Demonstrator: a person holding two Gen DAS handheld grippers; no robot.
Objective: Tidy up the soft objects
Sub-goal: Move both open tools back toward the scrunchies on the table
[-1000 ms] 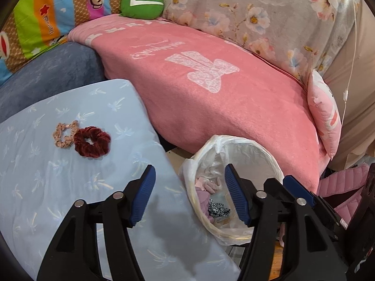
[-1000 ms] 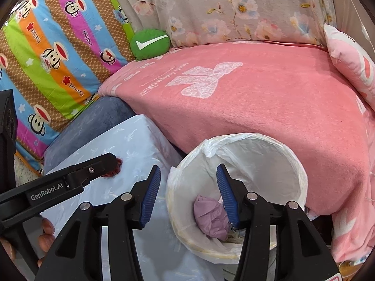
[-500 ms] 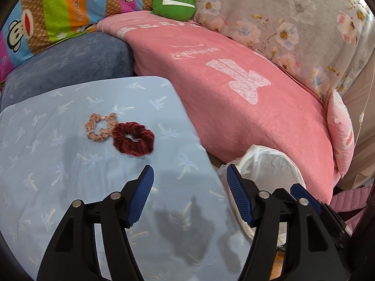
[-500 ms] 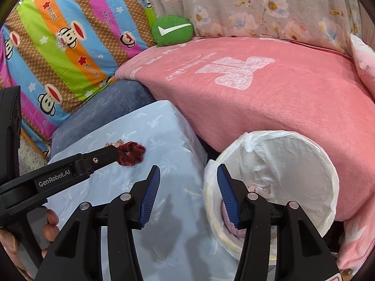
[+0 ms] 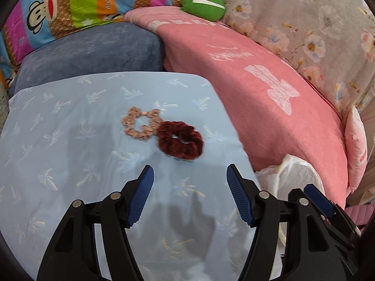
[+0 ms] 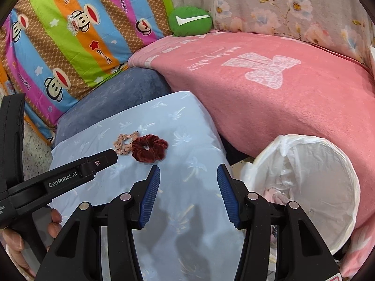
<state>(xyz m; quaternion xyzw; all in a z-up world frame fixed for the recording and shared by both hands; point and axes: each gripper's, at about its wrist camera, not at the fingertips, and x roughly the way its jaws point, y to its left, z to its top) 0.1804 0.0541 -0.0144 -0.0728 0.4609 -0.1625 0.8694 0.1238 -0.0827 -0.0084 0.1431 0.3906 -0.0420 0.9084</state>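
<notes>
Maroon scrunchie (image 5: 180,139) touching beige scrunchie (image 5: 141,123) (unobstructed), lined bin (image 6: 311,182) right

Bright, soft shadows, fisheye-warped edges

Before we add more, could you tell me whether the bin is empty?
Not empty: the bin already holds some pinkish soft things at the bottom of its white liner.

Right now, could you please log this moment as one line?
left gripper: open, empty | right gripper: open, empty | red scrunchie, pink scrunchie: on blue cloth
</notes>
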